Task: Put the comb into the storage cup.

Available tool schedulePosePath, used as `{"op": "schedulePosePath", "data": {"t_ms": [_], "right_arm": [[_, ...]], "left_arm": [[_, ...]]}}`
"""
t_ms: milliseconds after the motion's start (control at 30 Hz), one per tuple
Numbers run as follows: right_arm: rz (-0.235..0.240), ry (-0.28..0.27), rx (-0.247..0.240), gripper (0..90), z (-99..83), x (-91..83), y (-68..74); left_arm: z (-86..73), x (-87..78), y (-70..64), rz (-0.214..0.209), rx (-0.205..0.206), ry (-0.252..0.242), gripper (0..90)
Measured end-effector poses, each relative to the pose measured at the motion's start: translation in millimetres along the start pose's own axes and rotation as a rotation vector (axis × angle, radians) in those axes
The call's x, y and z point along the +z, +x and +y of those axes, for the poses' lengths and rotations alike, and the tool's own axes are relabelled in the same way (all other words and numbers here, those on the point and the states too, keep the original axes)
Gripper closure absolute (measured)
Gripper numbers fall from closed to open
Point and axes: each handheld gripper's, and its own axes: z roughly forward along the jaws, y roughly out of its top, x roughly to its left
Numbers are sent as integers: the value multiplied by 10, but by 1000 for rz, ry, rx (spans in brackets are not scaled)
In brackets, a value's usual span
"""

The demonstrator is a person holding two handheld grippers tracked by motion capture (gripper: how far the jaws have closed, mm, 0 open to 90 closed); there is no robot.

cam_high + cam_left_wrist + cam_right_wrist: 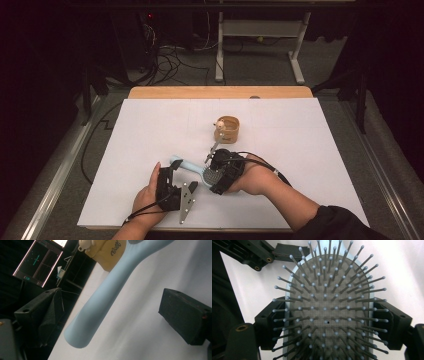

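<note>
White sheet-covered table, dark room behind, cables on floor. Pale blue plastic paddle hairbrush with grey bristle pad lies near the front middle of the sheet. Right gripper jaws clamp both edges of the brush head, bristles up. Left gripper jaws spread wide either side of the handle end, not touching it. Tan round cup with small figure stands just beyond.
</note>
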Motion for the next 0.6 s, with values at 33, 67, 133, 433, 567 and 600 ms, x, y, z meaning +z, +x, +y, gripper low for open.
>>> {"op": "schedulePosePath", "data": {"t_ms": [33, 67, 133, 433, 567, 600], "right_arm": [[1, -1, 1, 207, 5, 6, 5], [0, -1, -3, 207, 13, 13, 9], [0, 5, -9, 206, 29, 23, 17], [1, 16, -24, 207, 94, 50, 49], [0, 11, -21, 206, 106, 60, 63], [1, 3, -22, 207, 107, 67, 66]], "left_arm": [[0, 1, 0, 0, 0, 0, 69], [0, 1, 1, 0, 0, 0, 69], [-1, 1, 2, 0, 0, 1, 72], [2, 4, 19, 5, 1, -1, 75], [4, -5, 26, -9, 0, 4, 120], [3, -4, 28, -8, 3, 4, 128]]}}
